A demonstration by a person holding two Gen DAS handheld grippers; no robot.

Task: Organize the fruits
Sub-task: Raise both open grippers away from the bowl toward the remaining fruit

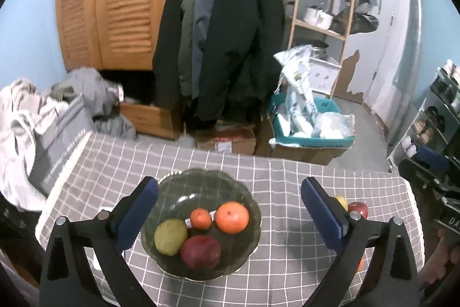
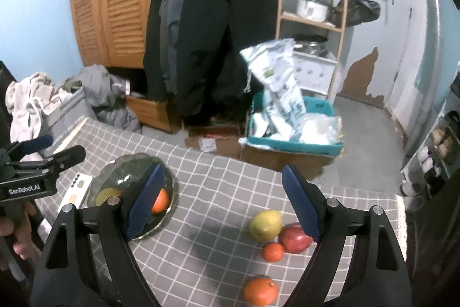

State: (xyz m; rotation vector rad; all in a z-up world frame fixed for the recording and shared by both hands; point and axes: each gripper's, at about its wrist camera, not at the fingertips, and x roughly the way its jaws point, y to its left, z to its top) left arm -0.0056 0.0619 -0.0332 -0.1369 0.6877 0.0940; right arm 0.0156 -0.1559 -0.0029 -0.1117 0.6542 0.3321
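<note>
A dark glass bowl (image 1: 247, 200) on the grey checked tablecloth holds a large orange (image 1: 231, 217), a small orange (image 1: 201, 218), a yellow-green pear (image 1: 170, 236) and a dark red apple (image 1: 200, 251). My left gripper (image 1: 229, 212) is open above the bowl, empty. In the right wrist view a yellow pear (image 2: 265, 224), a red apple (image 2: 296, 238), a small orange (image 2: 273, 251) and a large orange (image 2: 260, 291) lie loose on the cloth. My right gripper (image 2: 224, 209) is open and empty above them. The bowl (image 2: 115, 171) sits to its left.
A white phone (image 2: 77, 189) lies left of the bowl. The left gripper (image 2: 40, 160) shows at the left edge of the right wrist view. Beyond the table's far edge (image 1: 230, 154) are cardboard boxes, a teal bin (image 1: 310, 131), hanging coats and a shelf.
</note>
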